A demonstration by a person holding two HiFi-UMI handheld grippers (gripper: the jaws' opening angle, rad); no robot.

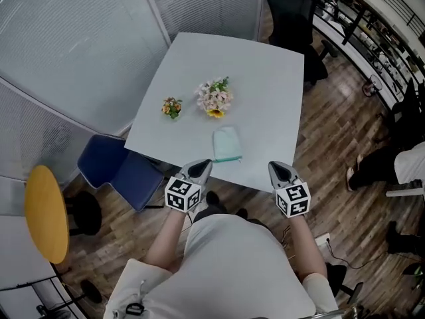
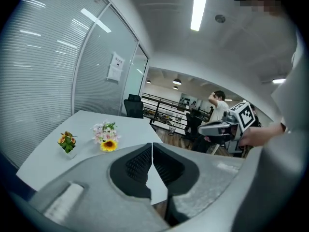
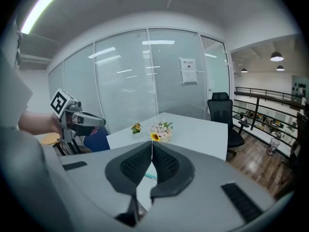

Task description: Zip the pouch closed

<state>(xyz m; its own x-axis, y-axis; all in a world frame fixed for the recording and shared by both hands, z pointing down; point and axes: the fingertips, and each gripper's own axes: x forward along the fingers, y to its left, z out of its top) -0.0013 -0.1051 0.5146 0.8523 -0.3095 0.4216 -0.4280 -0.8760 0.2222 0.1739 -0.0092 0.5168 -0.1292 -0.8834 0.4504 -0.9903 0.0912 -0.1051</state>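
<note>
Nearest: 2 tools, one per hand, held side by side at the near edge of the bench [image 1: 265,78].
- Left tool [image 1: 201,169]: clenched. Own view shows the pads meeting along their front edge w/ nothing between.
- Right tool [image 1: 279,169]: also clenched, pads tip to tip, nothing gripped.
- 1 marker cube on each tool, 2 total. Both tools are apart from each other and neither touches anything on the bench.

Next: 1 pouch [image 1: 226,144], mint green, lying flat on the bench close to the near edge. It sits just ahead of the tools, between their lines and nearer the left one. Zip too small to read, so open or closed can't be told.

Mid bench: 2 flower items, beyond the pouch.
- Larger bunch [image 1: 215,98]: pink/white w/ 1 yellow bloom at its near side.
- Small bunch [image 1: 172,106]: orange/green, to its left, apart from it.

Bench top is white, otherwise bare.

Around the bench:
- 1 blue chair [image 1: 123,168] at the left near corner.
- 1 round yellow top [image 1: 46,211] further left.
- 1 black office chair [image 1: 295,12] at the far side.
- Glass partition w/ blinds [image 1: 80,52] along the left.
- Wood floor [image 1: 332,125] to the right.

Far: the left gripper view shows 1 standing person [image 2: 220,105] in the room behind, arm raised to head.
</note>
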